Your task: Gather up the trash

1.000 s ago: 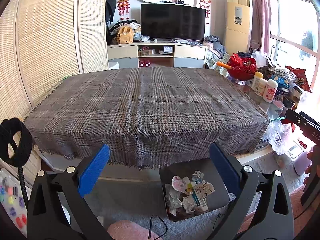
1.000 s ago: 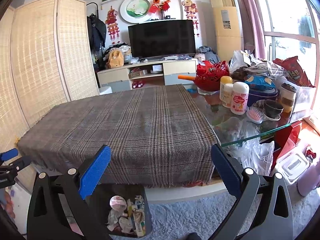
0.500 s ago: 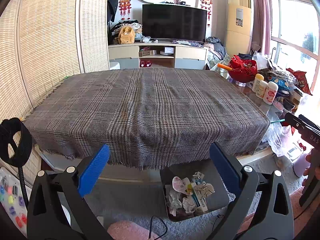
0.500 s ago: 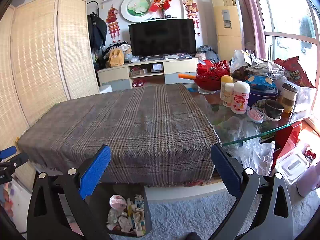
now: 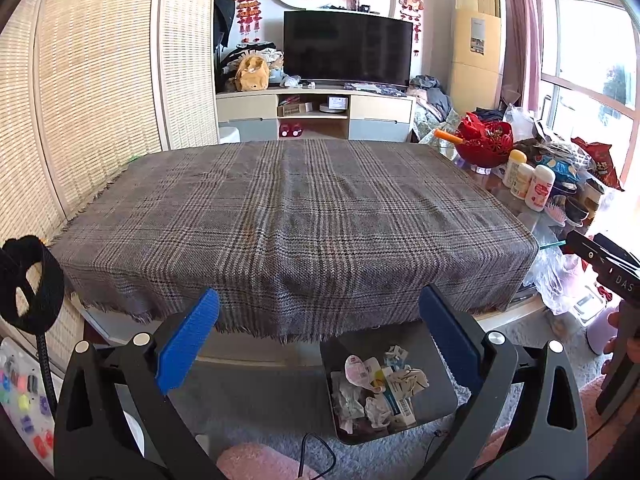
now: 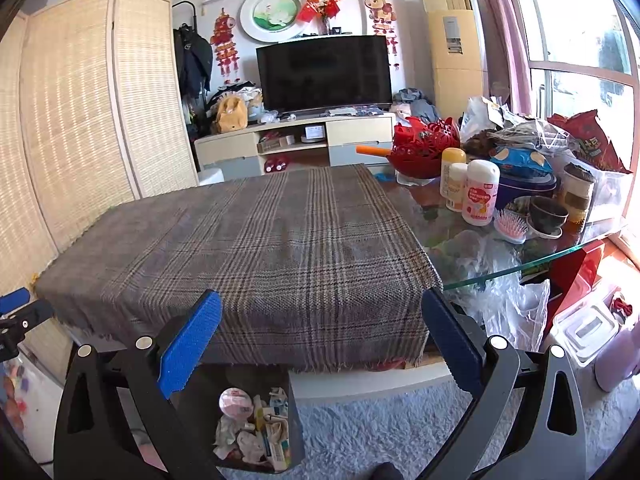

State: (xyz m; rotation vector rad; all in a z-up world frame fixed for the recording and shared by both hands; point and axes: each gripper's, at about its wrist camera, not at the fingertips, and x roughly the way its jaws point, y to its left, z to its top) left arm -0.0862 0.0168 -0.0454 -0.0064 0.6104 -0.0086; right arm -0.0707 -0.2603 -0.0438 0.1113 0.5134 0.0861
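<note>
Left gripper (image 5: 320, 336) and right gripper (image 6: 320, 338) both spread wide, holding nothing, above trash bin (image 5: 440, 396) full of crumpled paper (image 5: 376, 392), beneath plaid-covered desk (image 5: 288, 220).

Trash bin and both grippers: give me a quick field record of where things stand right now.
trash bin: on the carpet, below the table's near edge
bin contents: crumpled paper and small packaging, loosely piled
plaid cloth: covers the table, no trash visible on it
left gripper: jaws wide apart, holding nothing
right gripper: jaws wide apart, holding nothing
glass tabletop: bottles, bowls and bags at its right end
</note>
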